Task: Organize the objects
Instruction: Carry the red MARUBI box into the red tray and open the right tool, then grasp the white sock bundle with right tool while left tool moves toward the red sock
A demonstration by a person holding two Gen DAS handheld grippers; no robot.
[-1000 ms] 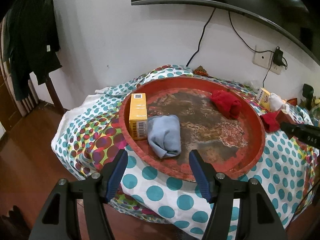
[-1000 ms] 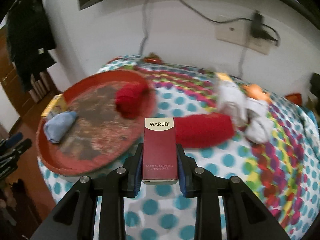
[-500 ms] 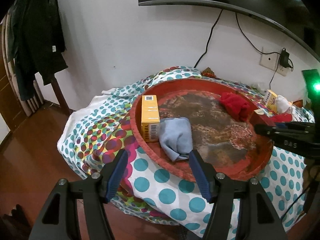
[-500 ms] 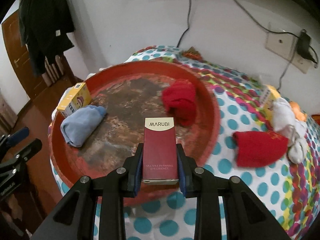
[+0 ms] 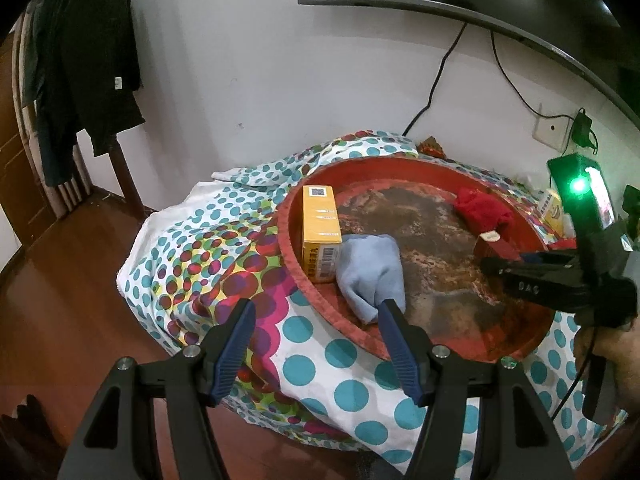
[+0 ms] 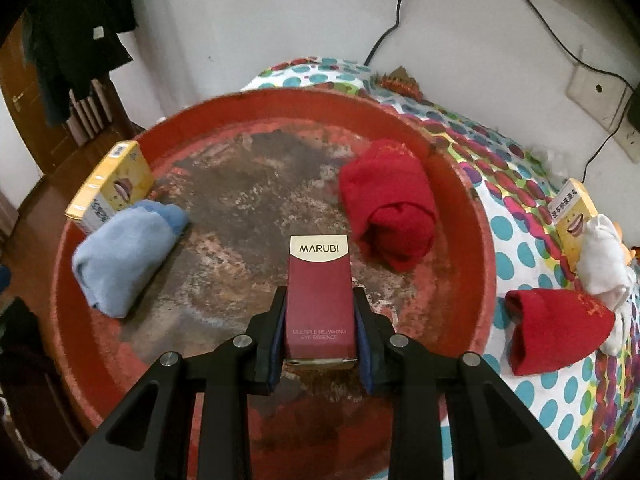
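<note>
My right gripper [image 6: 319, 296] is shut on a dark red MARUBI box [image 6: 319, 272] and holds it over the near middle of the round red tray [image 6: 80, 340]. In the tray lie a yellow box [image 6: 108, 188], a rolled blue cloth [image 6: 124, 252] and a rolled red cloth [image 6: 390, 208]. In the left wrist view my left gripper [image 5: 316, 312] stands open by the tray's near rim [image 5: 304, 280], with its right fingertip in front of the blue cloth [image 5: 370, 276]. There the right gripper [image 5: 532, 276] comes in from the right over the tray.
On the dotted tablecloth [image 6: 520, 248] right of the tray lie another red cloth [image 6: 556, 332], a white cloth [image 6: 604, 256] and a second yellow box [image 6: 572, 212]. A wall socket [image 6: 600, 96] with cables is behind. Dark clothes [image 5: 80, 60] hang at the left over the wooden floor [image 5: 60, 320].
My right gripper has carried the dark red box leftward, from above the tablecloth to above the tray. It now shows over the tray in the left wrist view. The left gripper has stayed open.
</note>
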